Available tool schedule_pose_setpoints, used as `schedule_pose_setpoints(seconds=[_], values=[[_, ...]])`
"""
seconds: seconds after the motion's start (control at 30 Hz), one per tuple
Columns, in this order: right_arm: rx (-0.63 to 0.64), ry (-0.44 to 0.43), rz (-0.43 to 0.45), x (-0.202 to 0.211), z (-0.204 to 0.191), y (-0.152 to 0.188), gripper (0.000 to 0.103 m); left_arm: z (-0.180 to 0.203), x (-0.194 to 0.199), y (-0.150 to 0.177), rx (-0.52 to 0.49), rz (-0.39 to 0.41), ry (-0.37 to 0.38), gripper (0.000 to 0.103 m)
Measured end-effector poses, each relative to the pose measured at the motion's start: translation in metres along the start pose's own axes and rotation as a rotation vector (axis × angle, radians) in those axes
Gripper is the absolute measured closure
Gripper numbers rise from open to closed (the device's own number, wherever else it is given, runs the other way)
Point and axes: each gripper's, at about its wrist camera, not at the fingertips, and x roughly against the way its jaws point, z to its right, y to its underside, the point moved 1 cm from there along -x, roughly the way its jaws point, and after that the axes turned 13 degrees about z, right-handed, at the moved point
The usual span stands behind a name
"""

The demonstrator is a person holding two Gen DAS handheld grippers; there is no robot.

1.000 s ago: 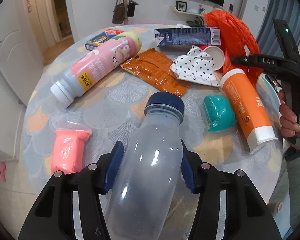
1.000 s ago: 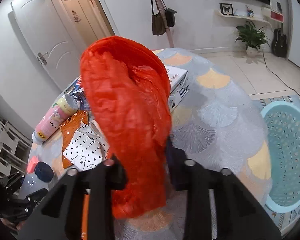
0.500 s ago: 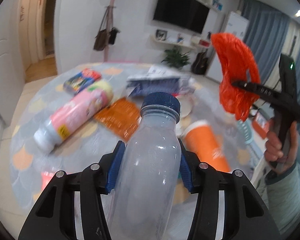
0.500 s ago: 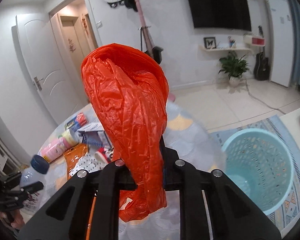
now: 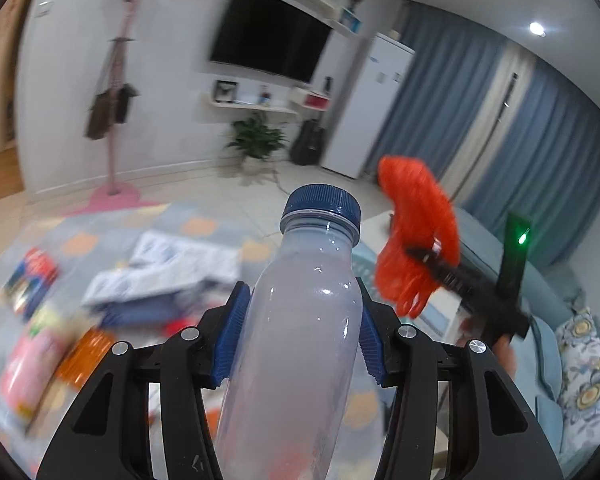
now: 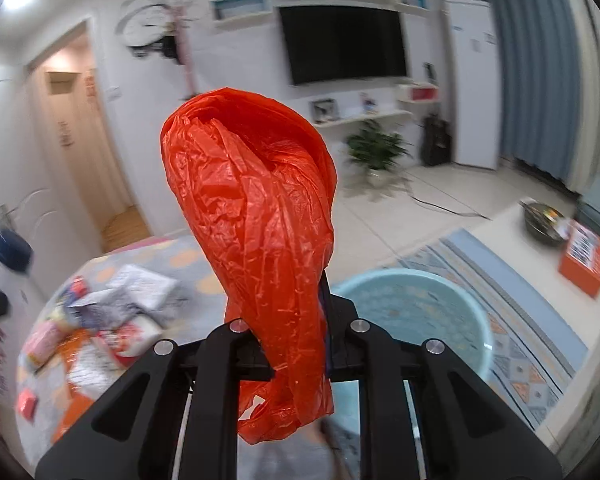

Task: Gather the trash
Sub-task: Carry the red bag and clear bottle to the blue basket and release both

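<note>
- The left gripper (image 5: 304,332) has its blue pads (image 5: 234,334) pressed against both sides of a clear plastic bottle (image 5: 300,344), pinching it at the body, with the dark blue cap (image 5: 321,205) pointing away from the camera.
- The right gripper (image 6: 296,344) is clamped on a crumpled red plastic bag (image 6: 256,216); its jaws have just been closing further on the bag, which balloons above the fingers while a tail hangs below them.
- In the left wrist view, the right gripper (image 5: 428,256) and its red bag (image 5: 416,232) sit to the right of the bottle, well apart from it.
- A light blue basket (image 6: 412,312) stands on the floor on the right, just behind the bag in the right wrist view.
- The round table (image 6: 188,264) lies to the left, with blurred trash on it: a pink bottle (image 5: 24,376), an orange wrapper (image 5: 82,356) and a blue and white carton (image 5: 160,276).
- On the far wall hangs a television (image 6: 342,42).
</note>
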Motion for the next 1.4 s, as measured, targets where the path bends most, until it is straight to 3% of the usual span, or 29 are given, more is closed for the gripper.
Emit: schedule_pose_setpoints(seconds=[0.17, 0.37, 0.6, 0.73, 0.77, 0.83, 1.1, 1.4], values=[[-0.063, 0.169, -0.098, -0.031, 0.053, 0.017, 0.089, 0.047, -0.081, -0.018, -0.016, -0.075, 0.054, 0.054], [-0.178, 0.287, -0.266, -0.076, 0.109, 0.065, 0.089, 0.082, -0.177, -0.001, -0.013, -0.2, 0.059, 0.054], [-0.212, 0.333, -0.36, -0.091, 0.129, 0.104, 0.086, 0.096, -0.262, 0.047, -0.001, -0.377, 0.009, 0.054], [-0.221, 0.336, -0.366, -0.088, 0.139, 0.106, 0.068, 0.094, -0.283, 0.06, 0.03, -0.446, 0.017, 0.052], [-0.222, 0.335, -0.364, -0.087, 0.142, 0.105, 0.058, 0.095, -0.285, 0.062, 0.027, -0.45, 0.021, 0.047], [-0.221, 0.338, -0.352, -0.081, 0.142, 0.104, 0.053, 0.095, -0.28, 0.063, 0.012, -0.444, 0.016, 0.04], [-0.227, 0.302, -0.295, -0.054, 0.129, 0.087, 0.053, 0.092, -0.242, 0.044, 0.047, -0.369, 0.04, 0.035], [-0.137, 0.177, -0.176, -0.003, 0.054, 0.045, 0.053, 0.072, -0.131, 0.019, 0.061, -0.181, 0.035, 0.035]])
